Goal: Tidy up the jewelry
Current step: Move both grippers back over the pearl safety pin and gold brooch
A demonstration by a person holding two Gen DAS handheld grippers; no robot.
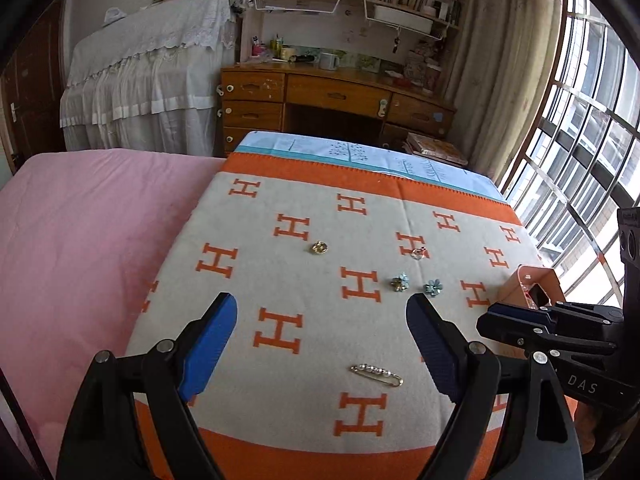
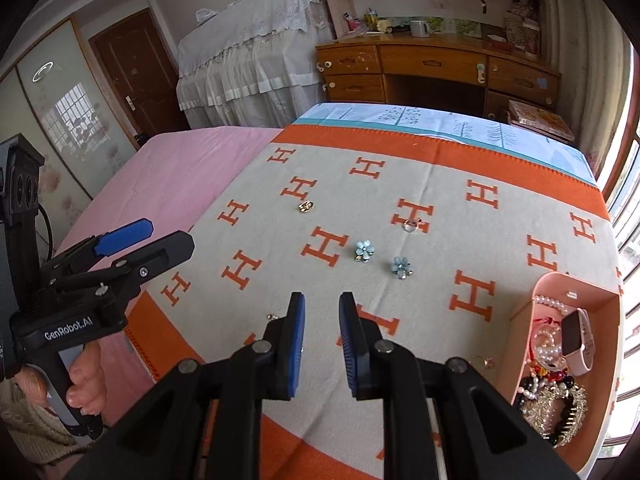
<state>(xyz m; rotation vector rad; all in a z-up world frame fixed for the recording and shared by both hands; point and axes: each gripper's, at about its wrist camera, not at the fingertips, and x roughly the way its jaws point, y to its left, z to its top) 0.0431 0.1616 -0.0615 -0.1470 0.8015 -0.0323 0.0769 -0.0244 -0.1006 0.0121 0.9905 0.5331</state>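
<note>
Jewelry lies on a grey and orange H-patterned blanket [image 1: 304, 280]. A pearl safety-pin brooch [image 1: 377, 375] lies nearest, between my left gripper's [image 1: 322, 344] wide-open blue fingers. Two blue flower pieces [image 1: 399, 282] [image 1: 433, 287], a gold brooch [image 1: 320, 247] and a clear ring [image 1: 418, 253] lie farther off. In the right wrist view the flowers [image 2: 364, 251] [image 2: 401, 267], gold brooch [image 2: 307, 206] and ring [image 2: 410, 224] lie ahead of my right gripper [image 2: 322, 312], which is slightly open and empty. A pink box [image 2: 576, 288] at right holds bracelets, pearls and a watch.
A pink sheet [image 1: 88, 232] covers the bed to the left. A wooden desk [image 1: 332, 96] and a draped piece of furniture [image 1: 148, 80] stand beyond the bed. Barred windows [image 1: 580, 152] run along the right. A small ring [image 2: 480, 361] lies beside the box.
</note>
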